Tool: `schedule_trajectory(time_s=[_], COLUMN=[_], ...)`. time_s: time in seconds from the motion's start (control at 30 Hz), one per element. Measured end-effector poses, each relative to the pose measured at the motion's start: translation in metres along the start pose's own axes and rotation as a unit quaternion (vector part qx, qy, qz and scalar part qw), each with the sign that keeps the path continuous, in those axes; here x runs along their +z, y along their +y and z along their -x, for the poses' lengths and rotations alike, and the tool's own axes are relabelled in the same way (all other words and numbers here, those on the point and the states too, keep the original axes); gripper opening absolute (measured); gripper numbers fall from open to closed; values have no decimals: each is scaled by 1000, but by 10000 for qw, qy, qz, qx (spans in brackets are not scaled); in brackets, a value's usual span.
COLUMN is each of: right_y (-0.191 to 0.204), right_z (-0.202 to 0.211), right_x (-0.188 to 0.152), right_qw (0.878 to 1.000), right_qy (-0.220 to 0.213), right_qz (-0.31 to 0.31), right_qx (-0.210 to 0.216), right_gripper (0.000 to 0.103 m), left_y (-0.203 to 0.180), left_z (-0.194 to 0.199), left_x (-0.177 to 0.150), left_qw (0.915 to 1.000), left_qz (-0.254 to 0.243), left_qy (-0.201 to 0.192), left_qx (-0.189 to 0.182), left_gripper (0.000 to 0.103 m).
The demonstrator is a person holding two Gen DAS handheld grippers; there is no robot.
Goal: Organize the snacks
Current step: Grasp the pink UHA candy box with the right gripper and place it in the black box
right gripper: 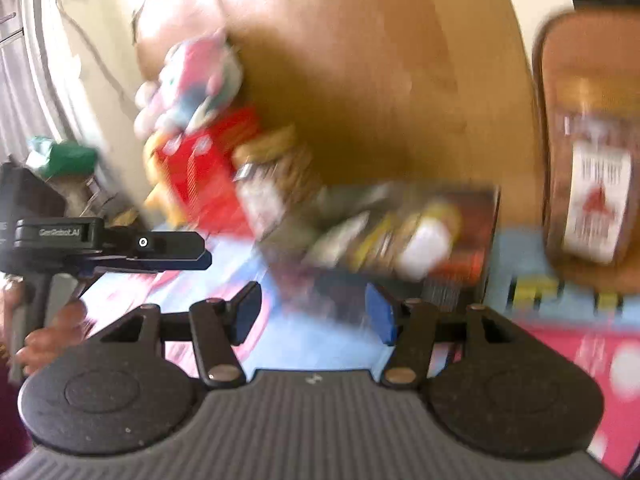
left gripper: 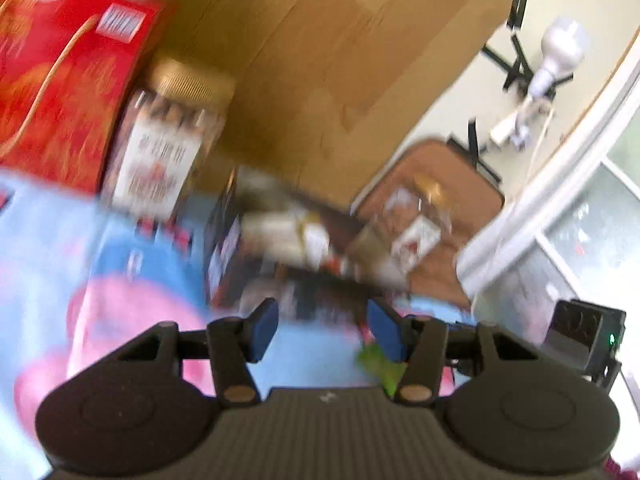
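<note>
Both views are motion-blurred. In the left wrist view my left gripper [left gripper: 323,330] is open and empty above a blue and pink cloth [left gripper: 60,240]. Ahead lie a dark tray of snack packets [left gripper: 288,240], a gold-lidded jar [left gripper: 160,148] and a red box [left gripper: 60,80]. In the right wrist view my right gripper [right gripper: 312,312] is open and empty in front of the tray of packets [right gripper: 400,236]. The red box [right gripper: 208,176] and jar [right gripper: 272,176] stand behind it. The left gripper [right gripper: 132,246] shows at the left, held by a hand.
A large cardboard box [left gripper: 320,60] stands behind the snacks. A brown tray with a clear jar [right gripper: 592,184] sits at the right. A plush toy [right gripper: 192,84] rests on the red box. A tripod and white lamp [left gripper: 556,56] stand on the floor.
</note>
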State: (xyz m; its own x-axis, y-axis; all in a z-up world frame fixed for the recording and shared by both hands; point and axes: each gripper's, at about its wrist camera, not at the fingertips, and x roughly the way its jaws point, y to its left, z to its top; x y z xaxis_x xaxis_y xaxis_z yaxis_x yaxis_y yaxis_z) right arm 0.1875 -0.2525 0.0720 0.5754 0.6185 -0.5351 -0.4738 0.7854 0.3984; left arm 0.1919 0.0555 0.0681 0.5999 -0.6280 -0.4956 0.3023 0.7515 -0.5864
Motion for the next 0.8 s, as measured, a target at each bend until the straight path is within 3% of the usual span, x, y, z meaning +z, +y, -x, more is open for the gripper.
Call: schedule_trajectory(time_s=[0.17,0.27,0.33,0.37,0.47,0.53,0.7,0.8], right_y=[6,8,9,13,37,48,50,43], right_z=[-5,-14,-24,-28,-32,-29,-10,-14], right_x=[-39,-53,-60,-63,-66,-66,-64,-64], right_qw=[9984,9972,9954,9950,9954,9943,9908,9879], right_qy=[559,695,947,979,950,988,705,690], right_qz=[-12,130,-90,-206,89,329,1147,1381], right_qx=[-34,-242,-140,-46,86,208,-127,-157], right_gripper=[60,57,48,49,50,49,49,57], left_y=[22,33,37,38,45,52,49,50], left_z=[8,14,8,4,3,10,23,17], left_x=[-46,-62,-65,-65,-60,-54,-54,-57], left_qw=[9979,9967,9952,9952,9952,9947,9958,9955], left_qz=[311,620,774,764,665,854,800,851], left_qy=[446,499,582,576,416,285,163,272], left_qx=[359,180,110,199,586,487,417,326], left_gripper=[51,51,50,50,50,50,56,56])
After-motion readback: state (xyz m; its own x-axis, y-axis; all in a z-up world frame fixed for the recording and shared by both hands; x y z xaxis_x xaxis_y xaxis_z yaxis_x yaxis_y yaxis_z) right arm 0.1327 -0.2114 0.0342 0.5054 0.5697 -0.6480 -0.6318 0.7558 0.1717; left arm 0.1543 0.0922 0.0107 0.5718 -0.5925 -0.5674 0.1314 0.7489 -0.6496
